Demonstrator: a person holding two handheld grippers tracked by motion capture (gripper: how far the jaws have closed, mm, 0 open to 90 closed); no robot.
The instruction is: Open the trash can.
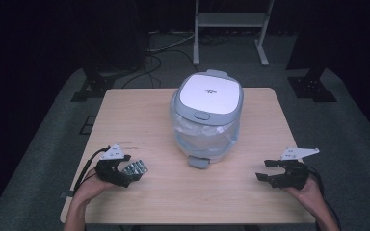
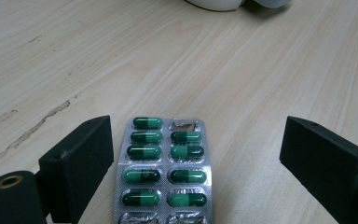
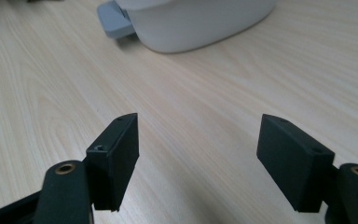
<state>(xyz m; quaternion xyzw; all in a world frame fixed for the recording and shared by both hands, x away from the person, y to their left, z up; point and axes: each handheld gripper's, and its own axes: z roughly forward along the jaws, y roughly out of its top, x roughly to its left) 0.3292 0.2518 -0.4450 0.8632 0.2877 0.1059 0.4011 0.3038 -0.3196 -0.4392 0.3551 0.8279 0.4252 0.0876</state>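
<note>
Unlabelled green-capsule blister pack (image 2: 163, 170) between open jaws.

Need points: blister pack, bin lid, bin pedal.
blister pack (image 2: 164, 170), left gripper view, on the foil strip between the two capsule rows.
bin lid (image 1: 208, 94), high view, on the white top panel.
bin pedal (image 1: 198, 161), high view, on the grey tab at the base.

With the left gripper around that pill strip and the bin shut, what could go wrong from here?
1. The blister pack lies flat on the table between the open left gripper; closing might slide or buckle it instead of gripping.
2. The bin has its lid down, and the right gripper sits apart from it, so a drop-off could stall.
</note>
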